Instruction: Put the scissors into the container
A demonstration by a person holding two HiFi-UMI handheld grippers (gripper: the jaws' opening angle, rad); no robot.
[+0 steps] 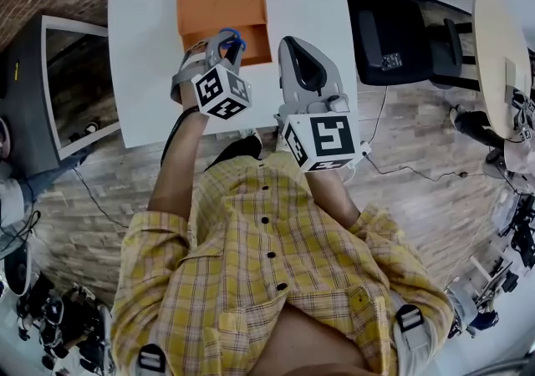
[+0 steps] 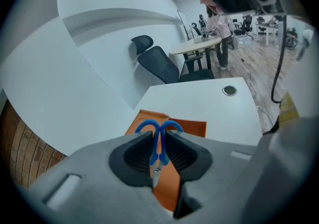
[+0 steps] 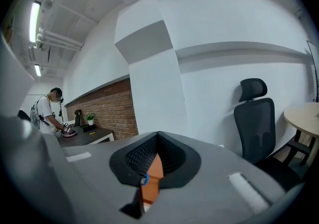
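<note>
Scissors (image 1: 233, 35) with blue handles are pinched upright in my left gripper (image 1: 224, 43), which is shut on them over the front edge of the orange container (image 1: 219, 5). In the left gripper view the blue loops of the scissors (image 2: 160, 129) stick out past the jaws of the left gripper (image 2: 158, 143), the metal tip points back toward the camera, and the container (image 2: 193, 127) lies just beyond. My right gripper (image 1: 296, 47) hovers to the right of the container, shut and holding nothing. Through the right gripper (image 3: 157, 142) a sliver of orange shows.
The white table (image 1: 311, 0) carries the container near its far side and has a round cable hole (image 2: 230, 90). A black office chair (image 1: 393, 27) stands to the right, a round pale table (image 1: 498, 40) further right, and a dark desk (image 1: 33, 99) to the left.
</note>
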